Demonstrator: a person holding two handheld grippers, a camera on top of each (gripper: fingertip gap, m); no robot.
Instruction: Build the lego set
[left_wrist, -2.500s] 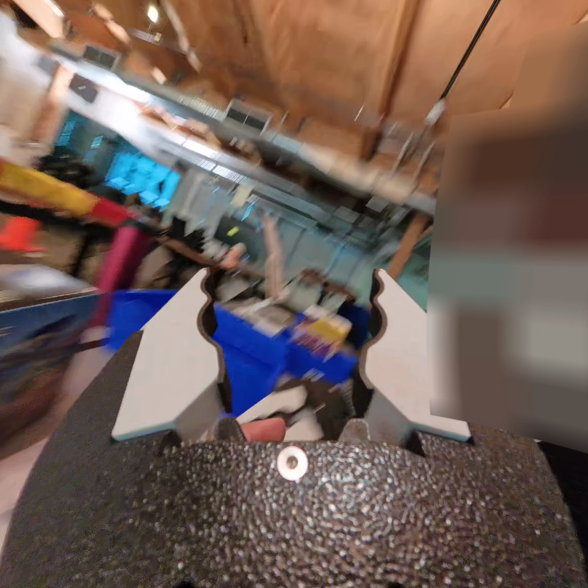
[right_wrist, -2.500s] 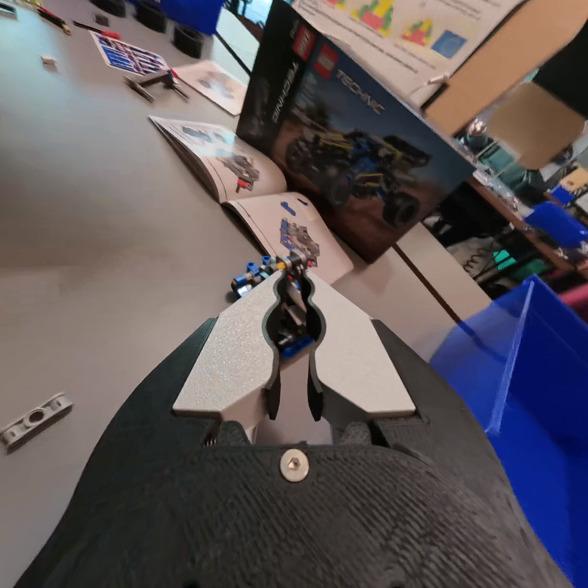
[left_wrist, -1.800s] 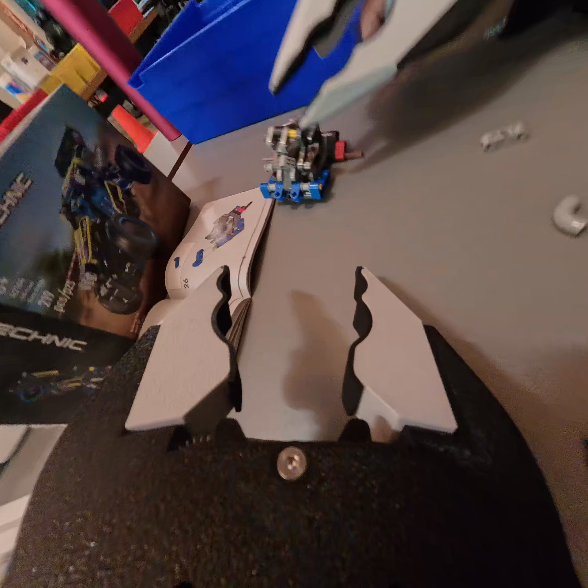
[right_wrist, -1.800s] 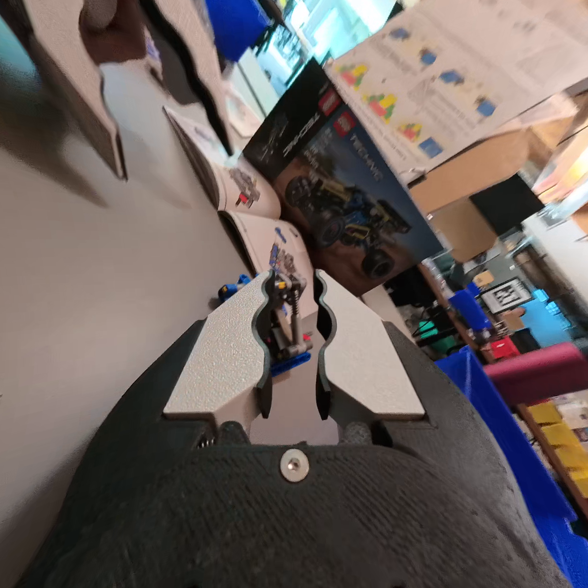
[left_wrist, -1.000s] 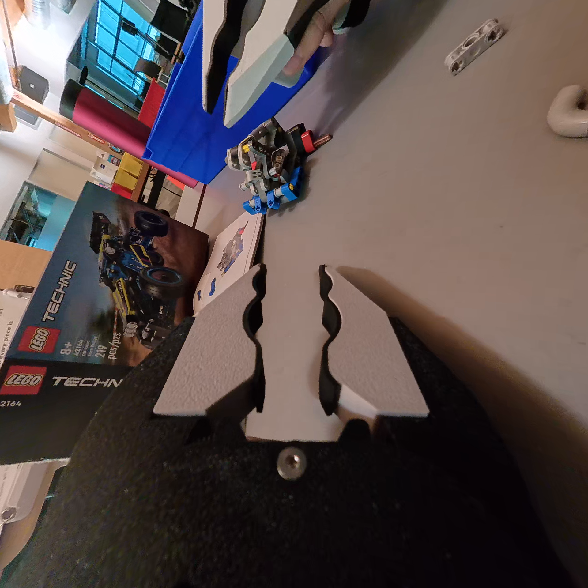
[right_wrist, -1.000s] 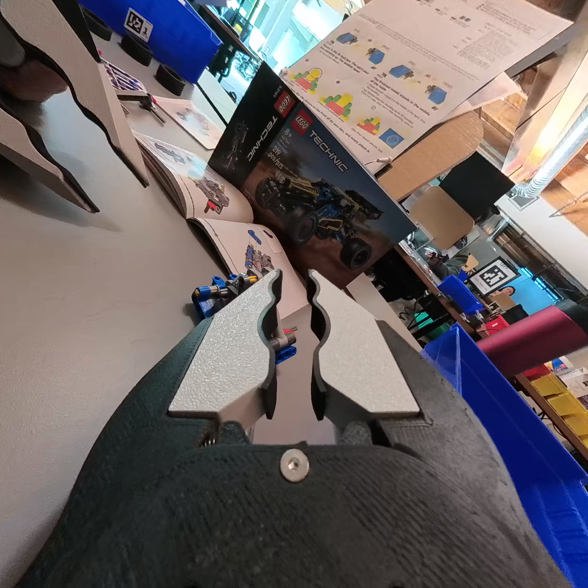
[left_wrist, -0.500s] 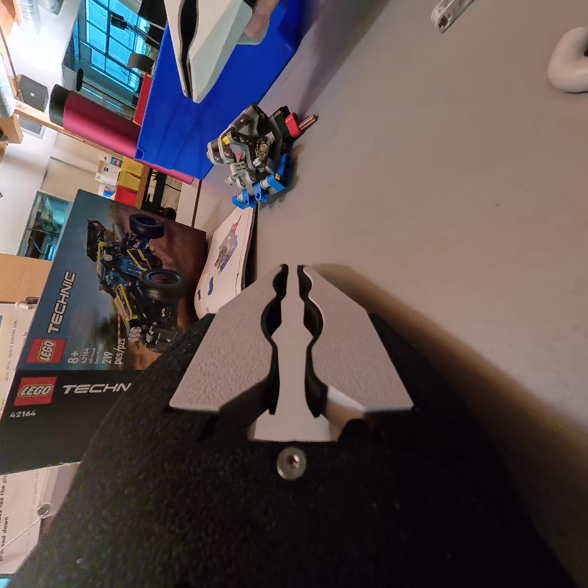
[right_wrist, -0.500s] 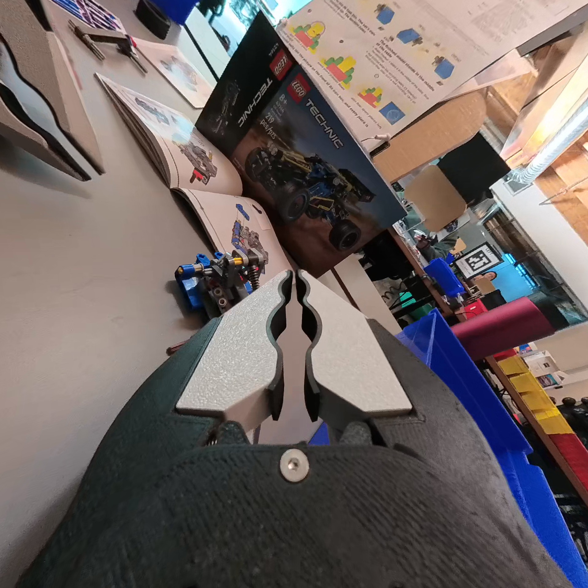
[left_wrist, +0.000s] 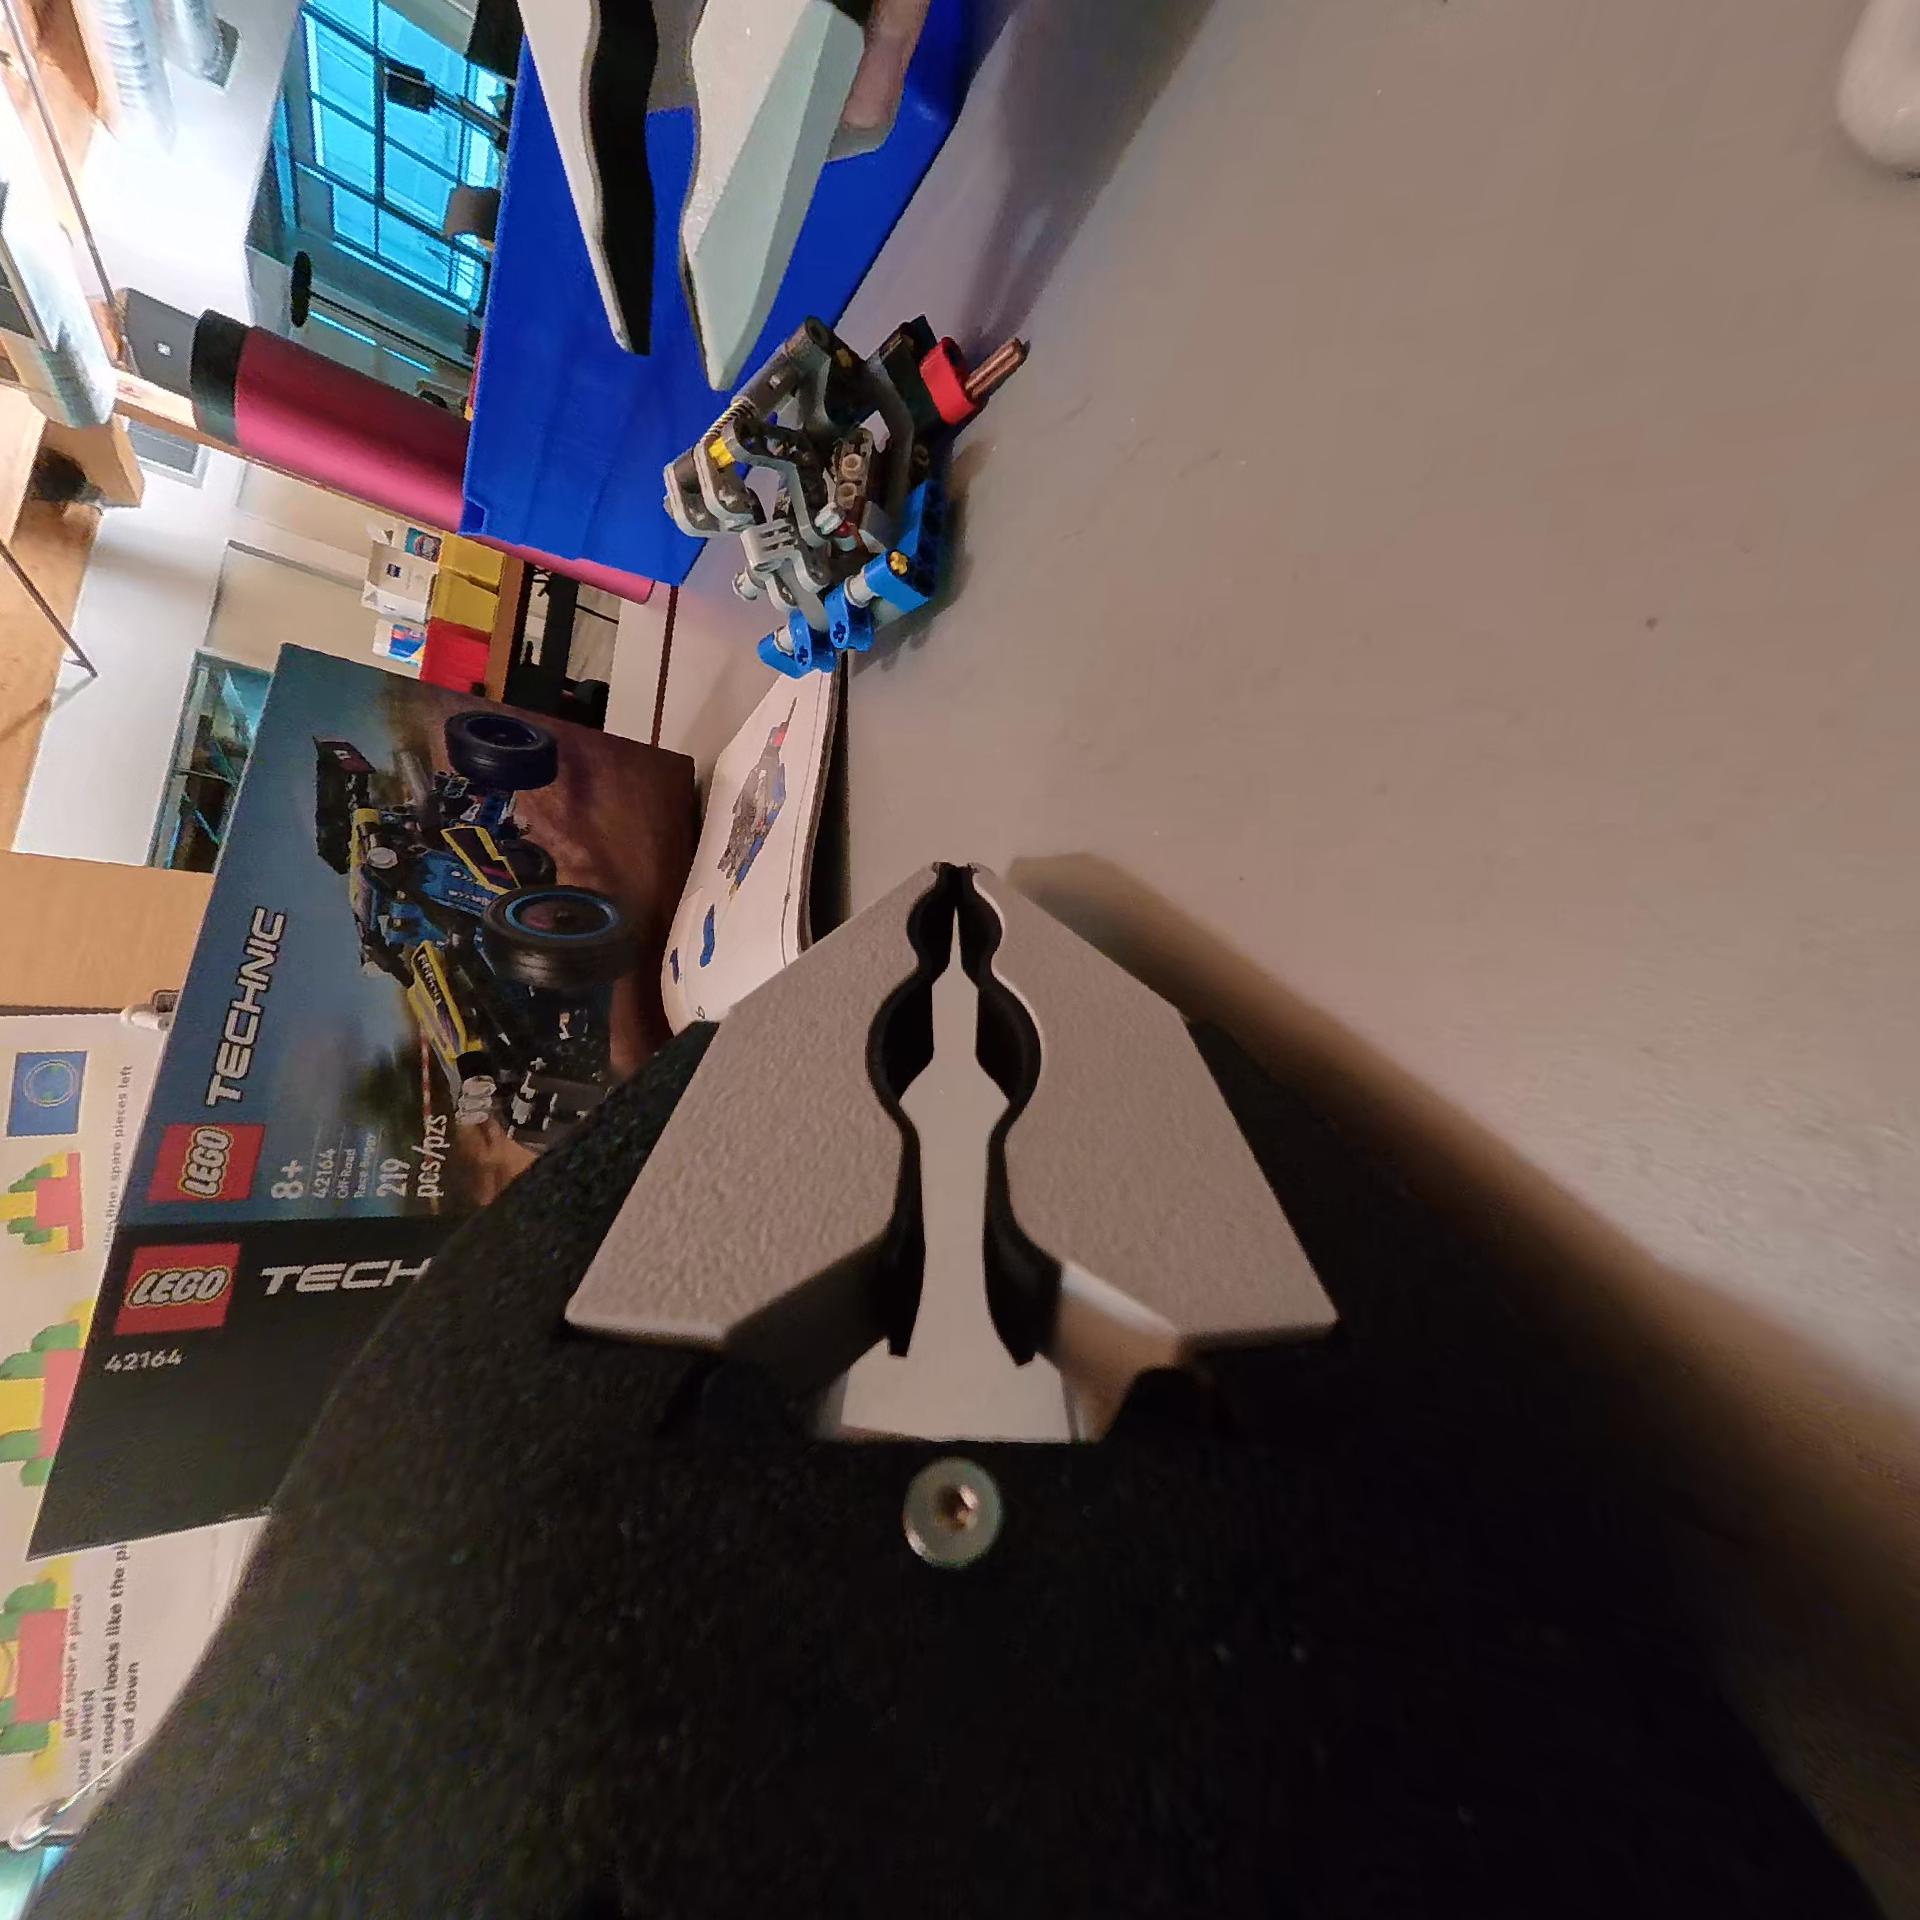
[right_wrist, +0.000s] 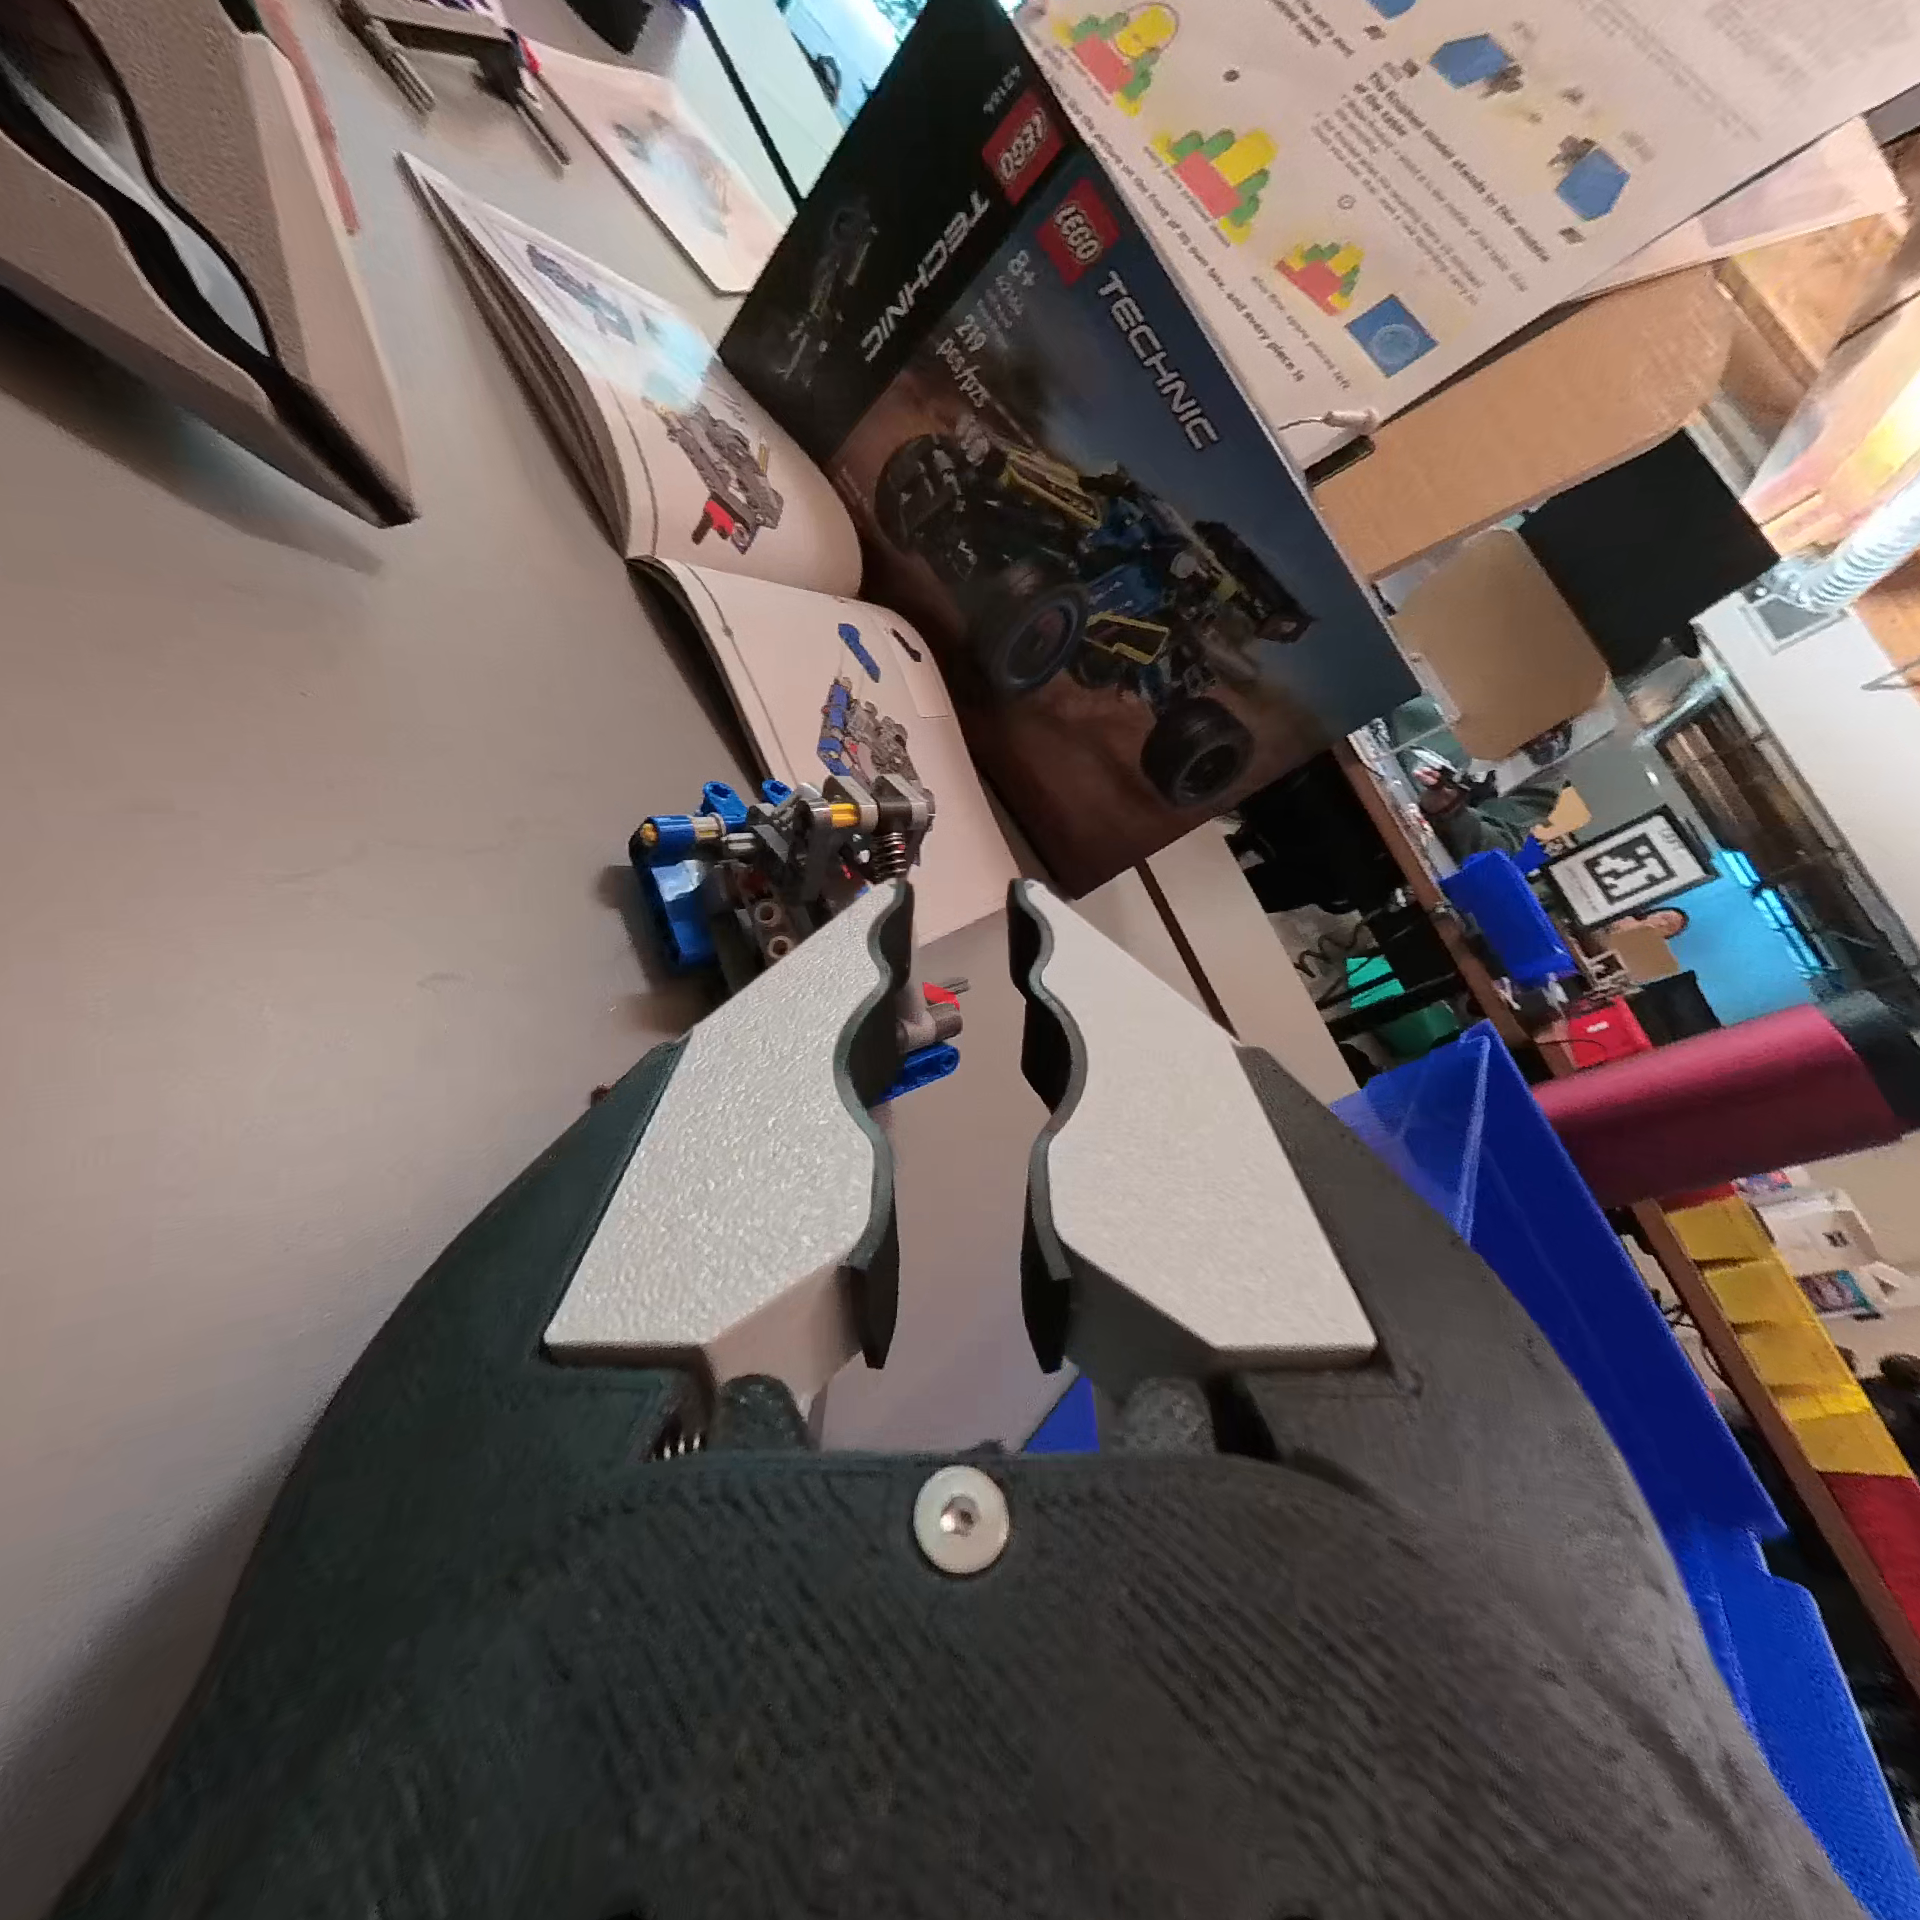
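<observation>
Left gripper: the jaws are closed tip to tip with nothing between them. It hovers low over the grey tabletop, just beside the curled edge of an open instruction booklet. It touches nothing.

Right gripper: the jaws stand open with a narrow gap and grip nothing. The tips sit just beside a small brick assembly, which lies partly behind the left-hand finger; the pads do not press on it. In the left wrist view this gripper hangs directly above the same assembly.

The brick assembly is built of grey, black and blue parts, with a yellow pin, a small coil spring and a red piece with a thin axle at one end. It rests on the tabletop between the booklet and a blue bin.

Surrounding items:
- A printed toy-car box stands upright behind the booklet.
- A printed sheet with coloured brick diagrams hangs above the box.
- The blue bin sits at the tabletop edge on the right gripper's right.
- A dark red cylinder lies beyond the bin.
- A white curved piece lies at the picture edge, well apart from the assembly.
</observation>
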